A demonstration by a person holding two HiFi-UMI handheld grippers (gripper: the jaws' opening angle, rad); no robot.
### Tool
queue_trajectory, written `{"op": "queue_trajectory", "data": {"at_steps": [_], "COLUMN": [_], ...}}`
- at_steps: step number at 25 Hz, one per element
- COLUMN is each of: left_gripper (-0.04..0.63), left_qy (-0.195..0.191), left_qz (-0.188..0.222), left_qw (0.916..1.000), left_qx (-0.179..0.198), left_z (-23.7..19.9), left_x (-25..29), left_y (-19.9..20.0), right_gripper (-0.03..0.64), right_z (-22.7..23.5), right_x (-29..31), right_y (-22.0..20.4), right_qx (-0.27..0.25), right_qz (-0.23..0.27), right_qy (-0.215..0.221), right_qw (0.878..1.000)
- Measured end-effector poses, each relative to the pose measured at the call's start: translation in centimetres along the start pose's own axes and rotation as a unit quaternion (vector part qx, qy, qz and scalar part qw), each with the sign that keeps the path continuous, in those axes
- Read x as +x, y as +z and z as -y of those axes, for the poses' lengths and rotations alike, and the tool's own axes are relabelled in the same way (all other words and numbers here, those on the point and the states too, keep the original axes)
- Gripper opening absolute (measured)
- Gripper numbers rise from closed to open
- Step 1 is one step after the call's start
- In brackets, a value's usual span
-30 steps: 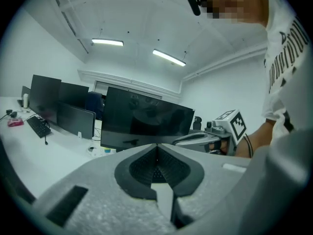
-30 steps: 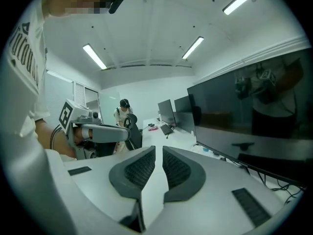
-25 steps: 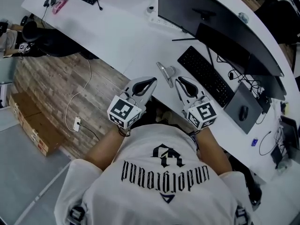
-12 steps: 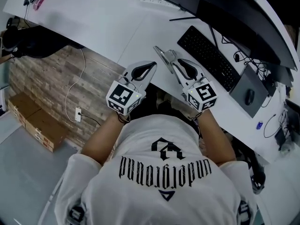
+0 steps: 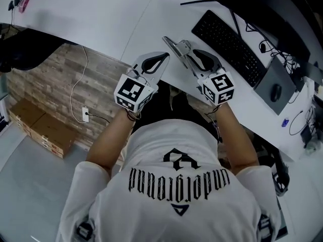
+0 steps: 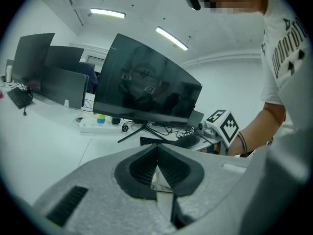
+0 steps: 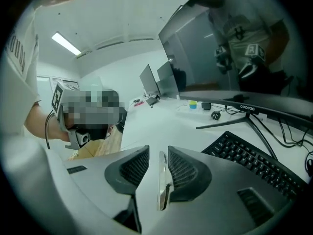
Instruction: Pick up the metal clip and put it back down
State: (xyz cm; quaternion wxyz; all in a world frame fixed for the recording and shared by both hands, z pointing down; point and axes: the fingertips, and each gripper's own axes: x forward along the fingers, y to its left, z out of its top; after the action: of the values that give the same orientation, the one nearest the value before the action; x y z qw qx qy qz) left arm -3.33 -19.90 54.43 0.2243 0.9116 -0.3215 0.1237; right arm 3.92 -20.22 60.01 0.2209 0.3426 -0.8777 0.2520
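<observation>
Right gripper view shows the right gripper (image 7: 159, 154) with its fingers (image 7: 185, 171) a little apart. The metal clip (image 7: 163, 180) stands on its edge between them. It lies against the pad on the keyboard's side, and a thin gap remains to the other pad, so the clip is not squeezed from both sides. The black keyboard (image 7: 254, 163) is beyond the fingers, toward the monitor.

In the head view the metal clip (image 5: 174, 45) sticks out past the tips of the right gripper (image 5: 192, 55), on the white desk (image 5: 101, 19).

In the left gripper view the left gripper (image 6: 157, 148) has its fingers (image 6: 139, 168) clenched together, with nothing between them. A dark monitor (image 6: 146, 82) stands far ahead of them.
</observation>
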Motion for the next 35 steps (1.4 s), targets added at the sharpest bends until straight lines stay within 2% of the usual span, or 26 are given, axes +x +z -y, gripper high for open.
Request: {"op": "queue_trajectory", "data": {"at_steps": [18,27,35], "left_gripper": [0.012,0.012,0.012], "left_qy": [-0.017,-0.020,-0.014], "left_qz": [-0.043,-0.054,-0.053], "left_qw": [0.9988,0.9979,0.9980], "left_qx": [-0.017,-0.029,-0.031], "left_z": [-2.3,-2.2,-2.1], "left_x": [3.3,3.4,3.1], "left_y": [-4.6,-6.1,-6.6], "right_gripper": [0.095,0.095,0.066], "right_z": [3.6,3.7,3.6], "right_x": [5.0,5.9,5.8], "right_y": [-6.3,-6.9,-7.1], "right_qx": [0.040,0.049,0.045], "right_qz": [-0.059,-0.058,-0.052], "right_qy": [-0.021,-0.017,-0.009], "right_qw": [0.997,0.997,0.998]}}
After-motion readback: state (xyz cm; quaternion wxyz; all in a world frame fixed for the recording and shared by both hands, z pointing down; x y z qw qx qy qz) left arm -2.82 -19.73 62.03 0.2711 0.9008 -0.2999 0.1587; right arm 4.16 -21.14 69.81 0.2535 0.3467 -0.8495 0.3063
